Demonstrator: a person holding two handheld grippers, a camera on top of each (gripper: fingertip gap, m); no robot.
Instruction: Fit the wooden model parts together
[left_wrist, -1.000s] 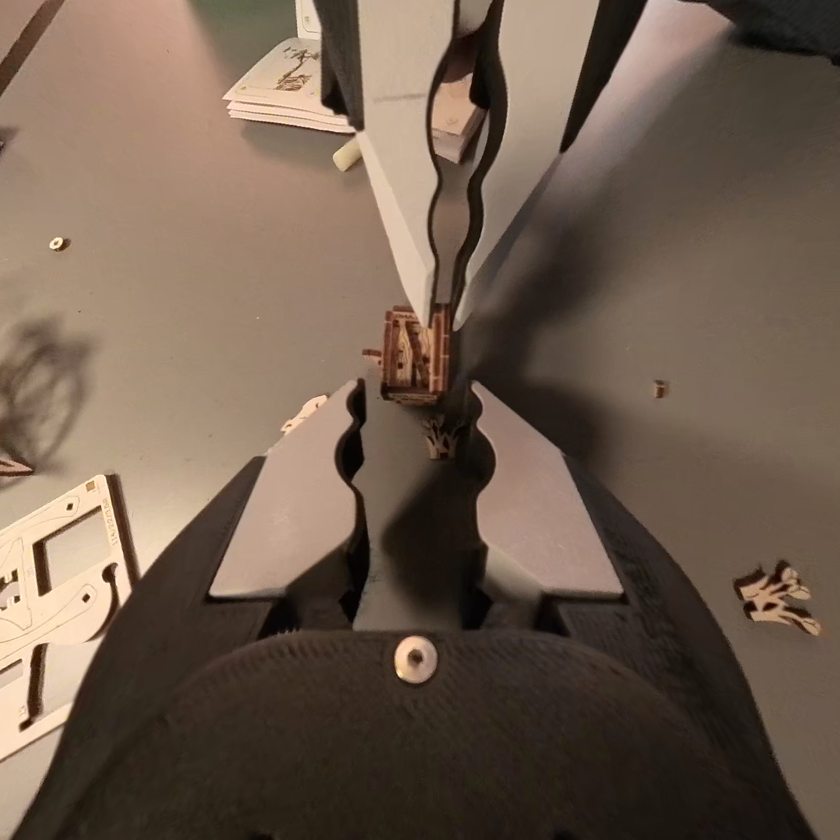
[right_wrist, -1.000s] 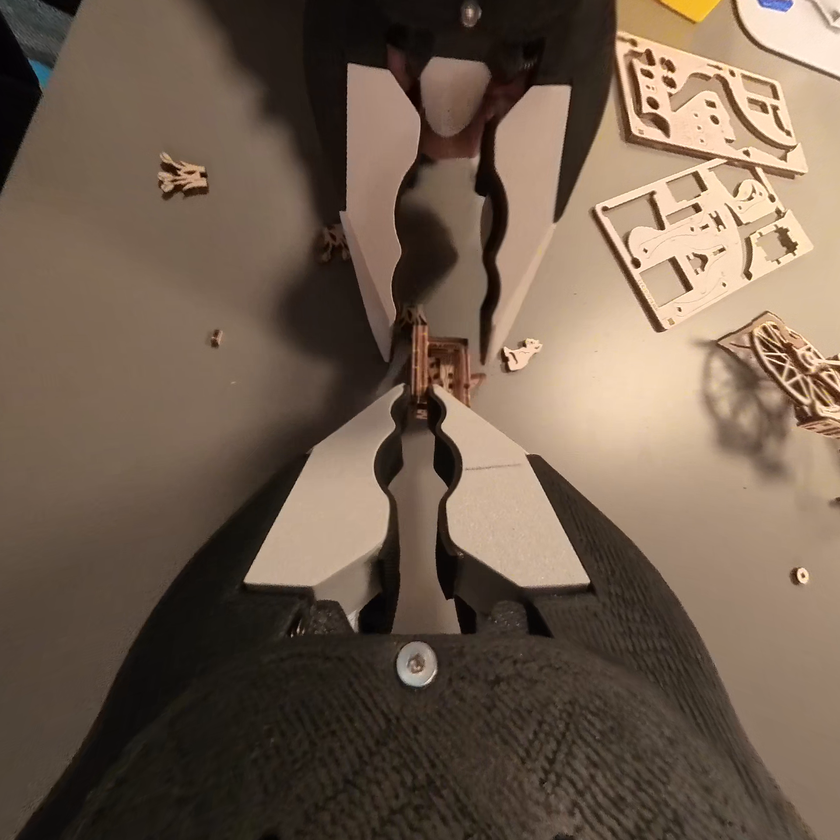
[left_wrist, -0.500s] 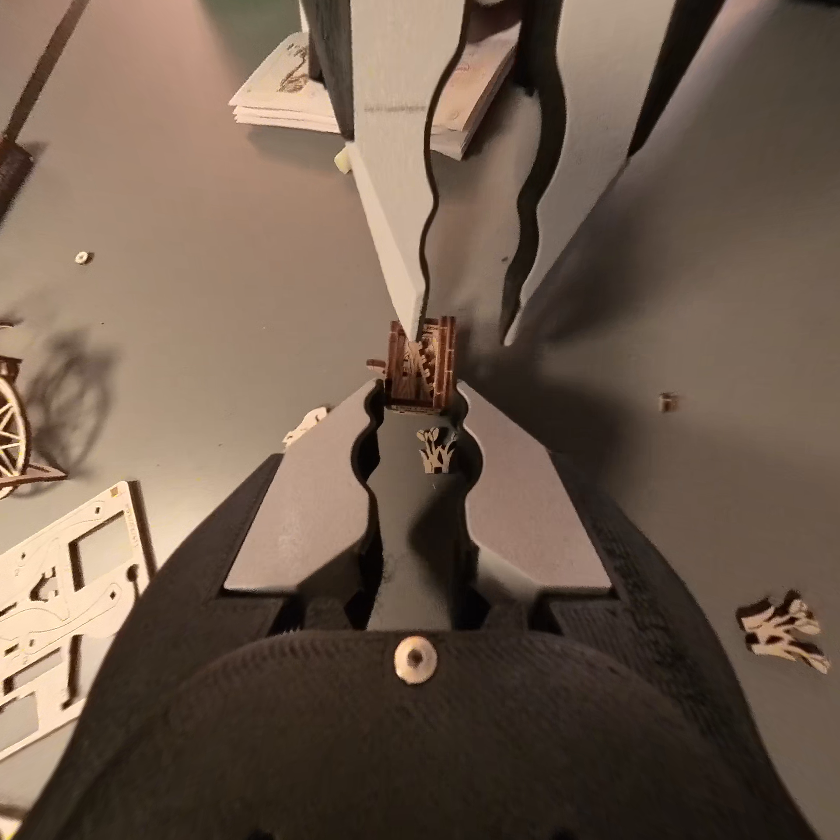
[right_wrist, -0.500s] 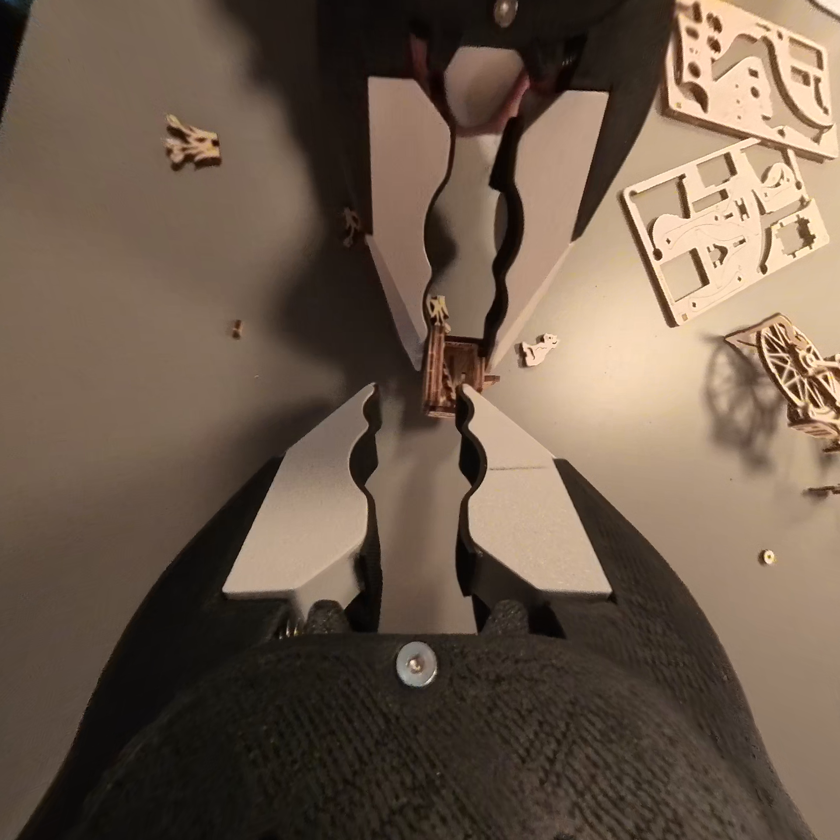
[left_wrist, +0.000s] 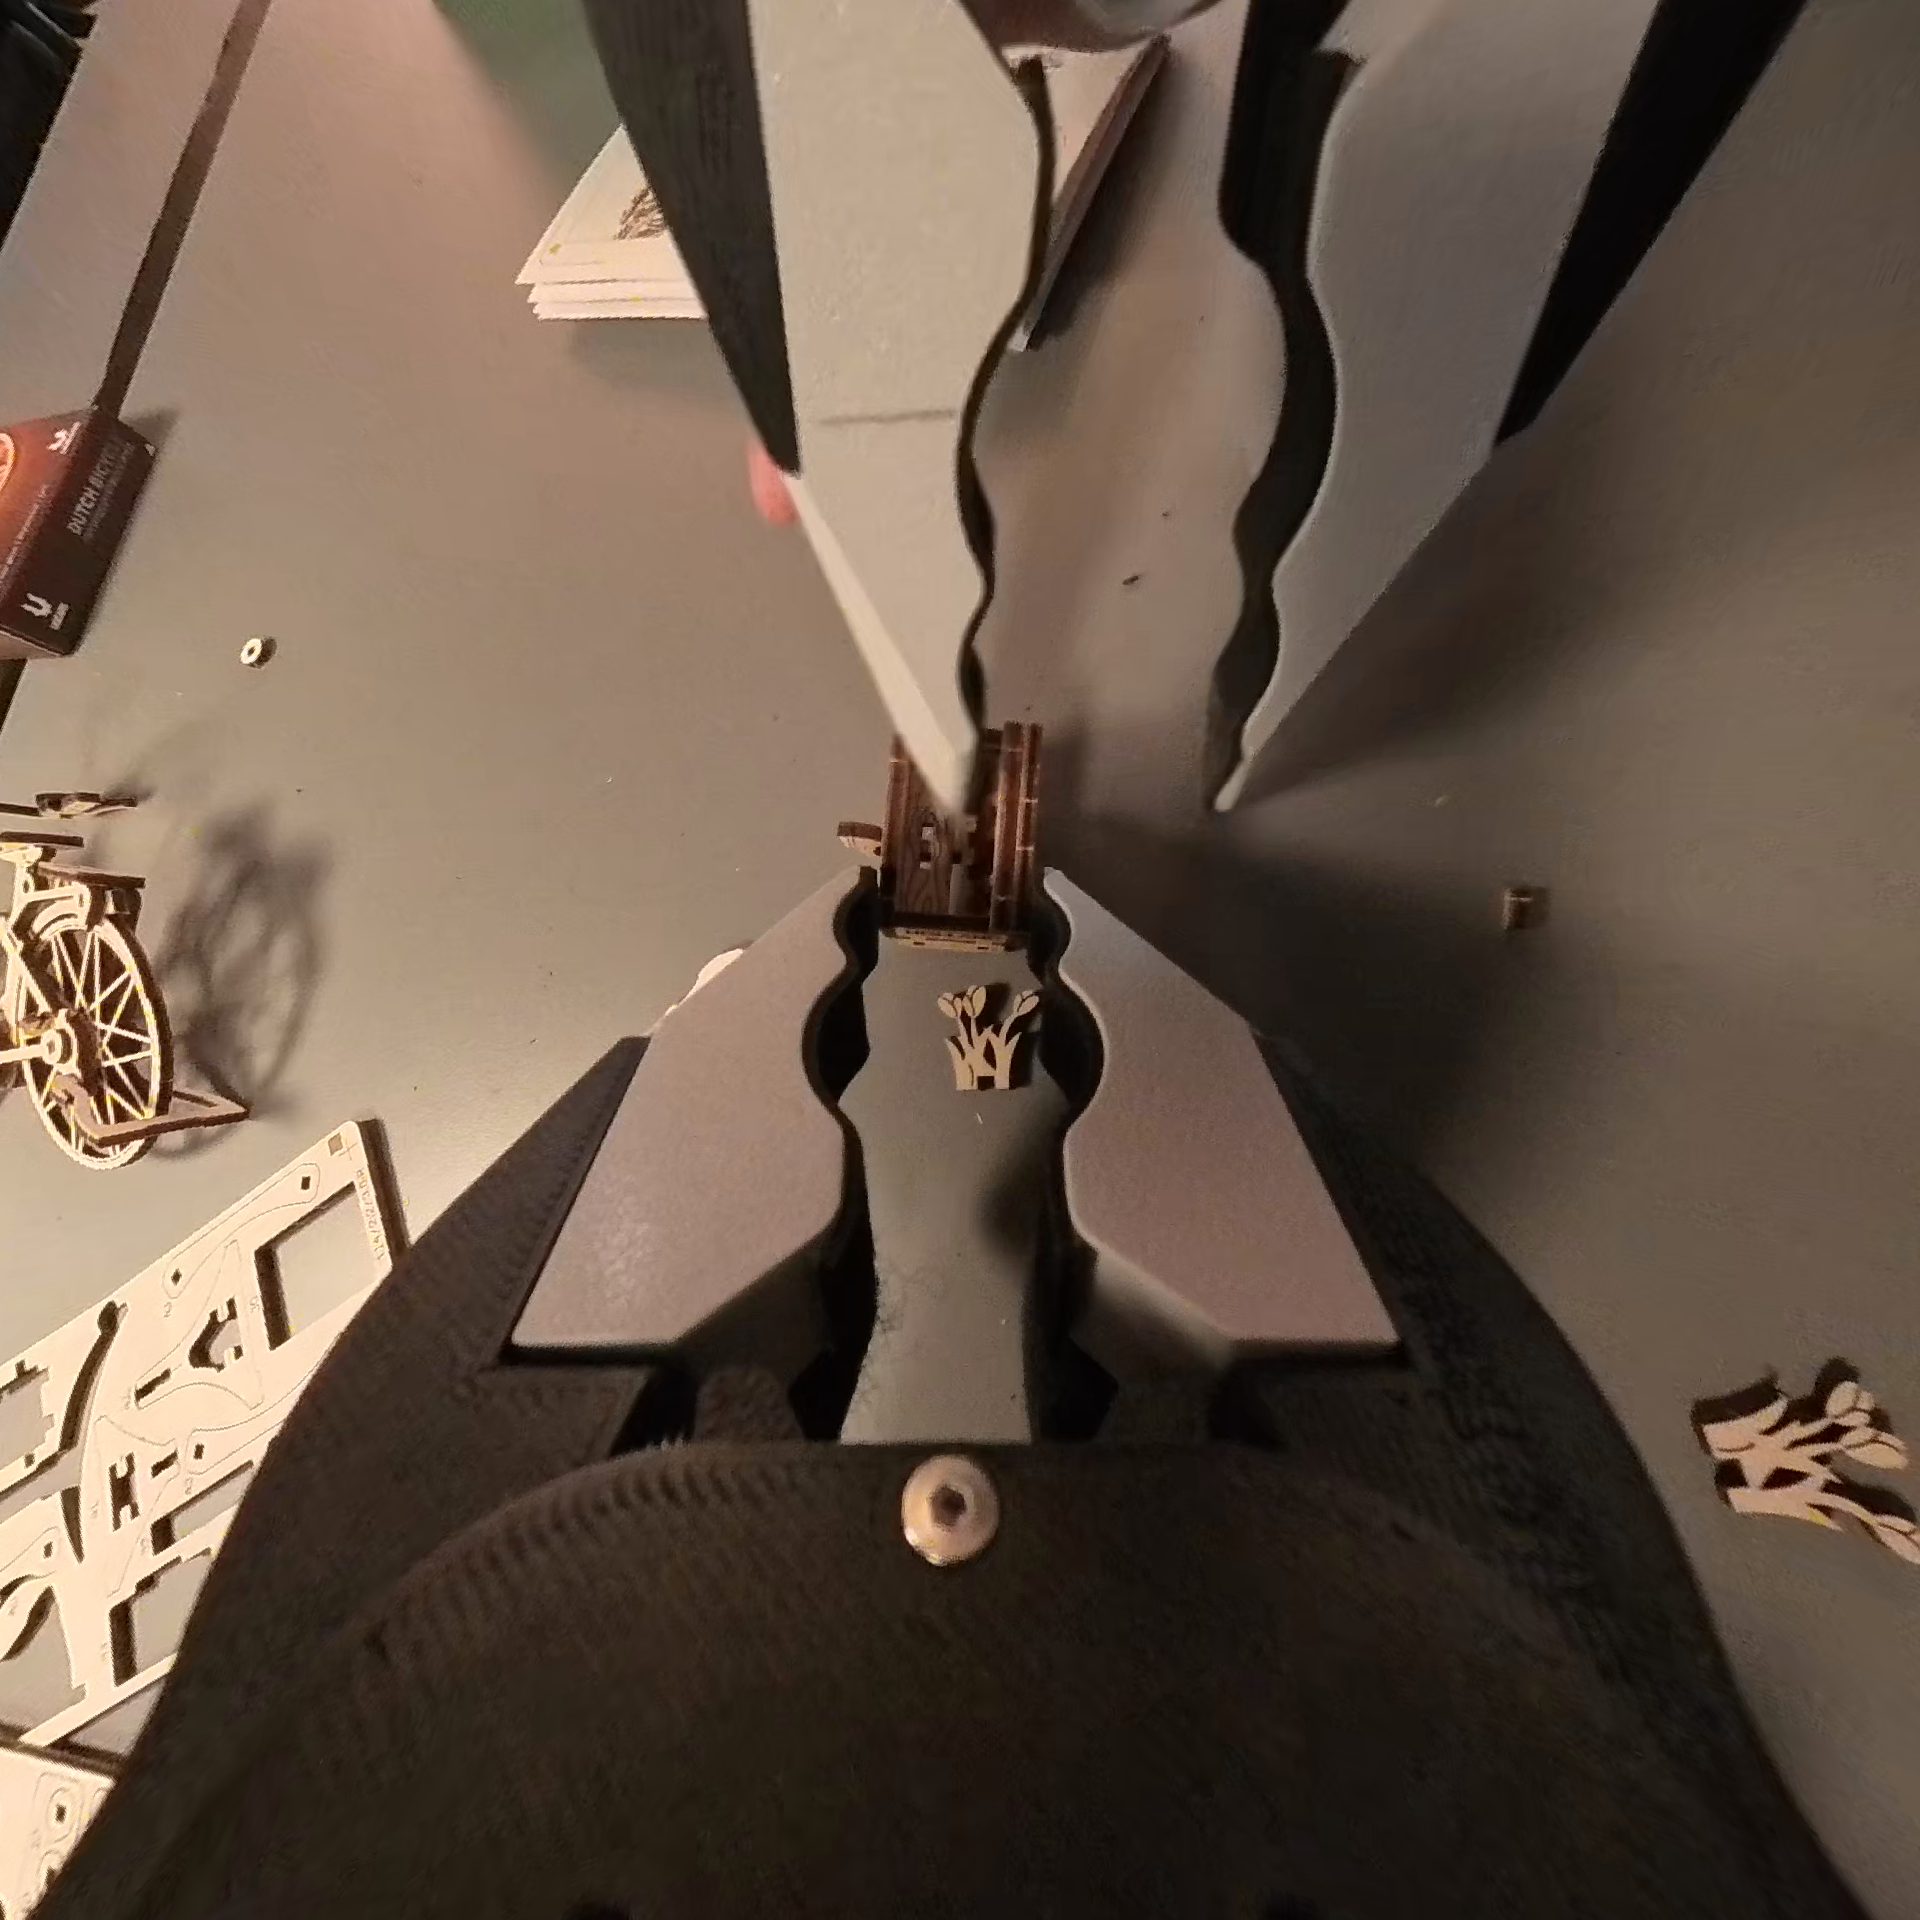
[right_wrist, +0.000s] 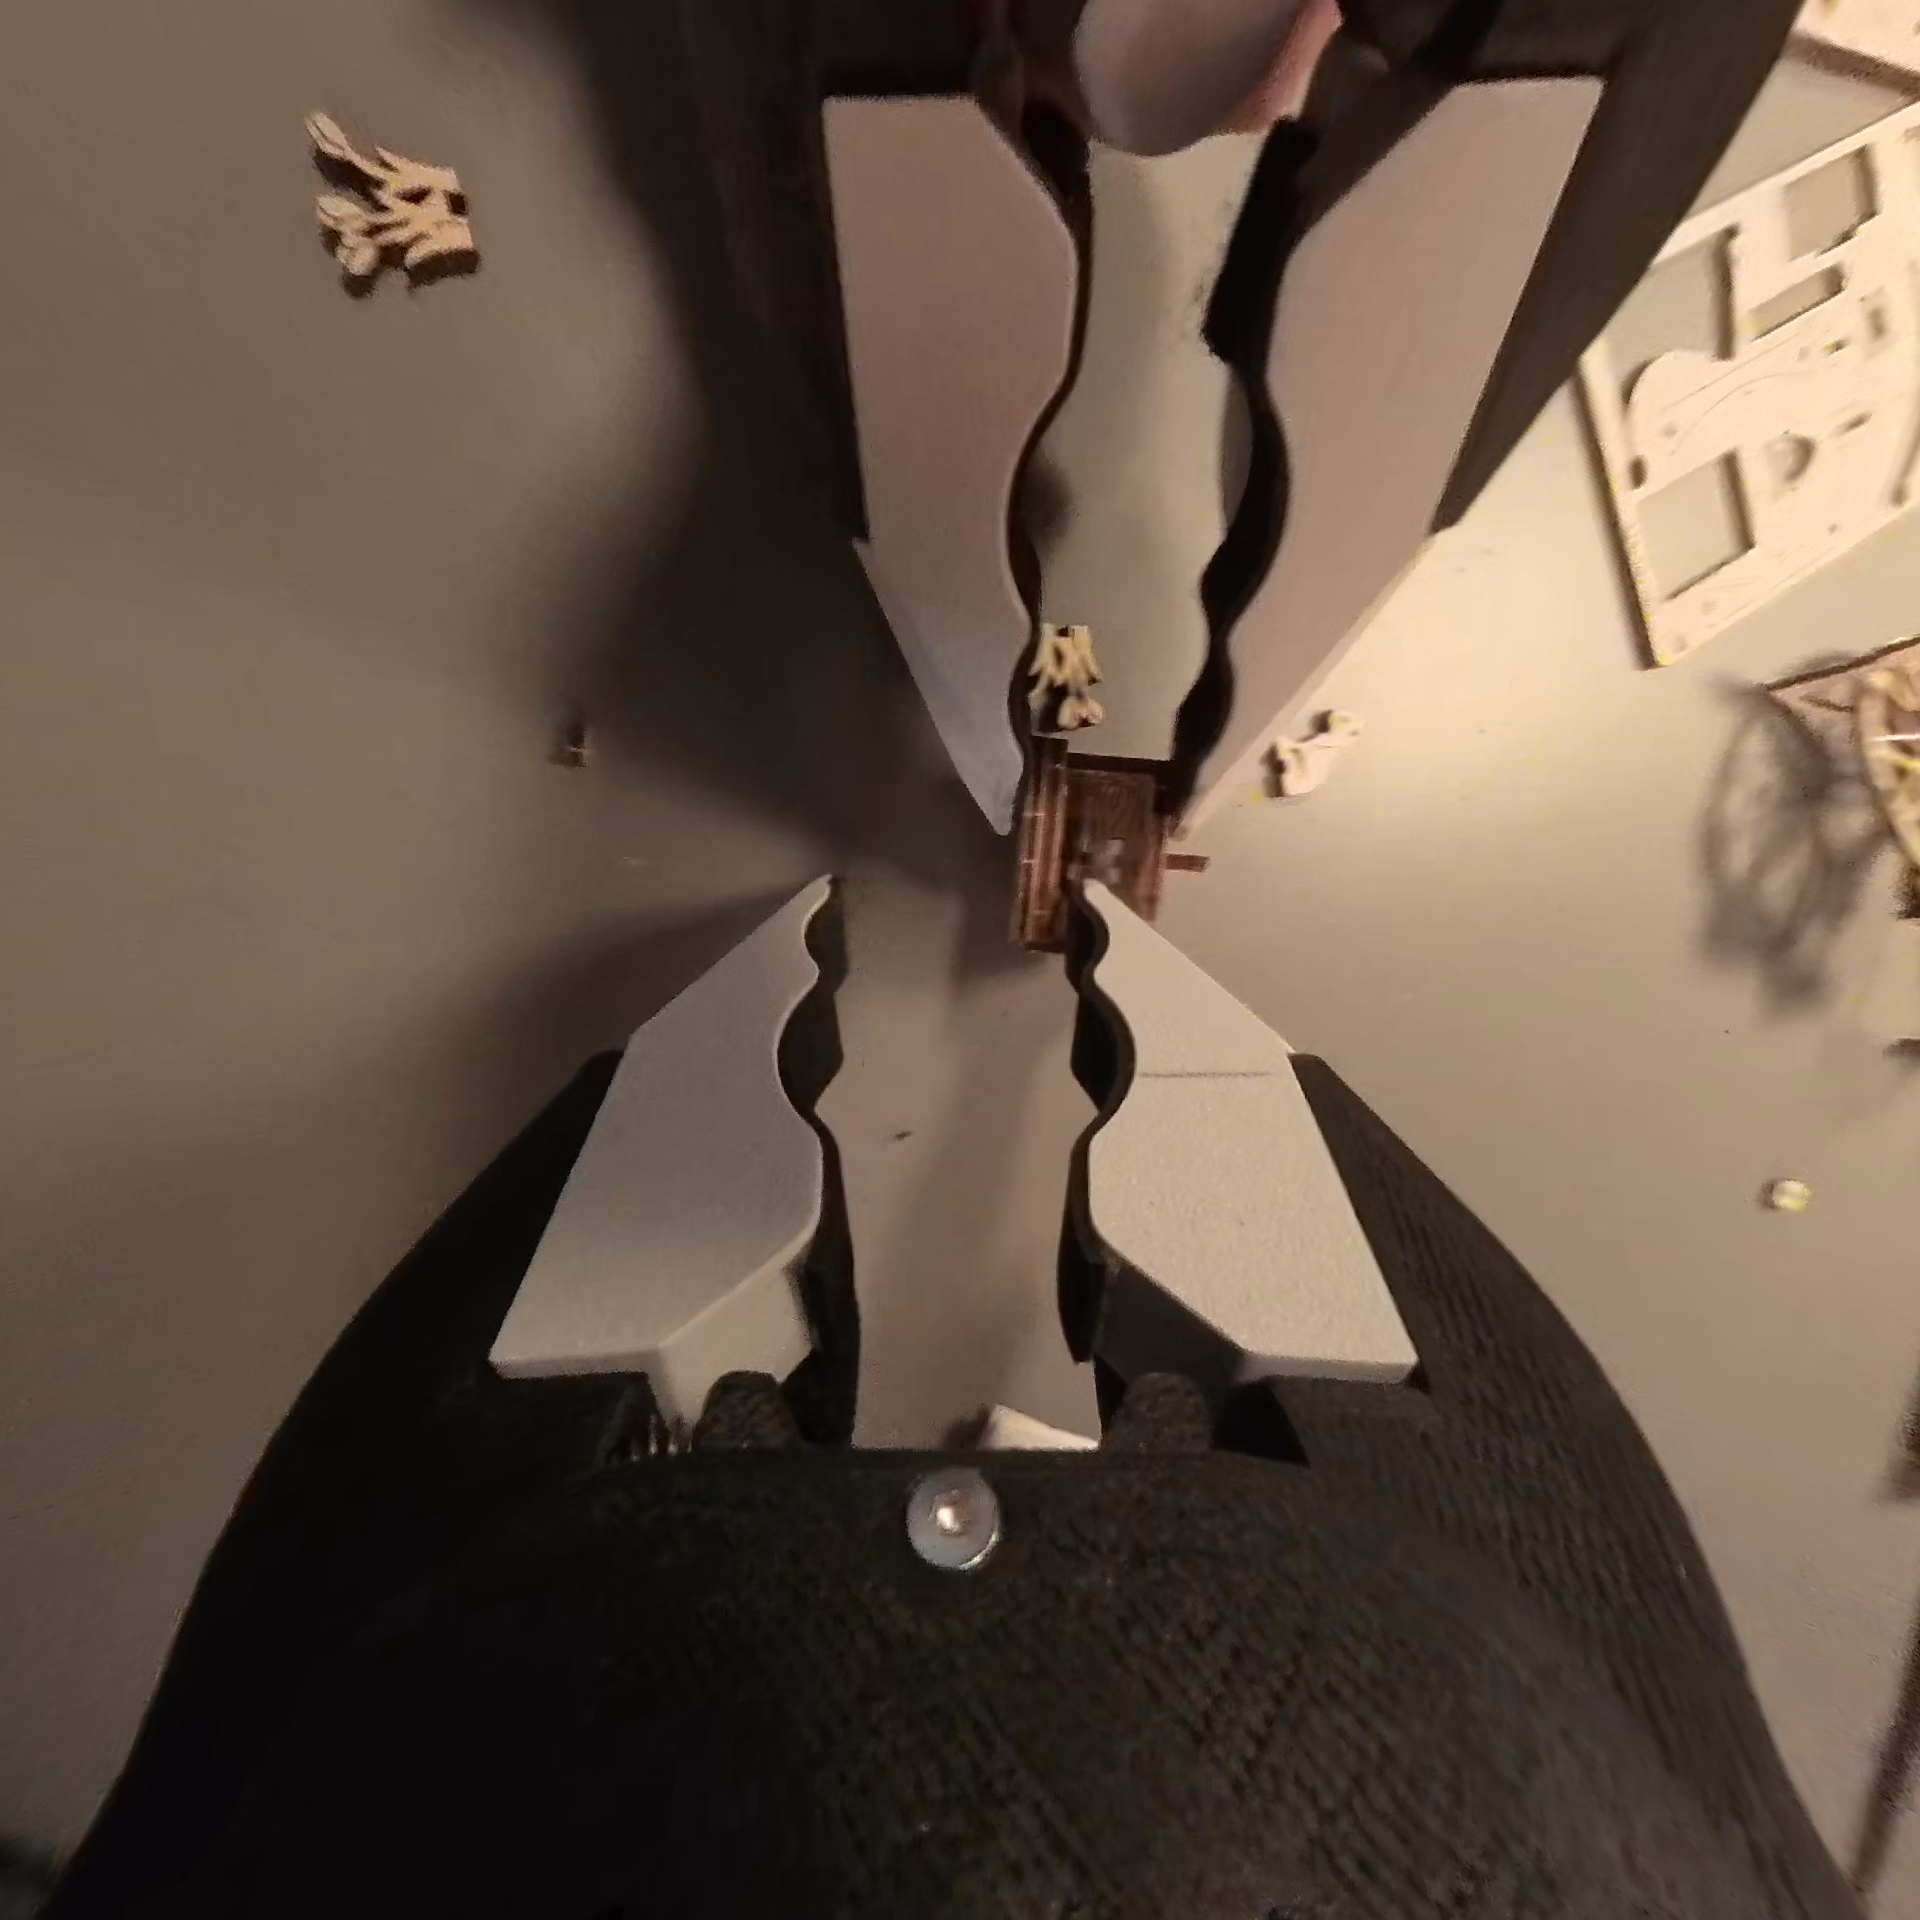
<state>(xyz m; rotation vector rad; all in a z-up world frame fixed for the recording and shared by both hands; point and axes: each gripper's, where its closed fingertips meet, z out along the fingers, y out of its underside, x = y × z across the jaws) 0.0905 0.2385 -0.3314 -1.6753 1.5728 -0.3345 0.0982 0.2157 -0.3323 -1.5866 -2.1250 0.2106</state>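
Observation:
A small dark wooden box part (left_wrist: 956, 862) stands on the grey table. My left gripper (left_wrist: 954, 883) is shut on it, one fingertip on each side. In the right wrist view the box (right_wrist: 1096, 821) sits between the left gripper's (right_wrist: 1091, 823) tips. My right gripper (right_wrist: 956, 885) is open and empty; its right fingertip (right_wrist: 1101, 914) overlaps the box's near edge, and I cannot tell if it touches. In the left wrist view the right gripper (left_wrist: 1091, 795) comes in from above. A pale tulip cut-out (left_wrist: 987, 1039) lies between the left fingers.
A wooden bicycle model (left_wrist: 83, 1018) and punched sheets (left_wrist: 156, 1403) lie to the left, with a dark carton (left_wrist: 62, 520) and a booklet (left_wrist: 613, 249) beyond. A flower cut-out (left_wrist: 1808, 1455), a tiny block (left_wrist: 1522, 906) and a ring (left_wrist: 251, 649) are scattered on the table. Both grippers' tips are close together, under 4 cm apart.
My right gripper has opened, let go of the box and shifted aside. My left gripper has closed onto the box.

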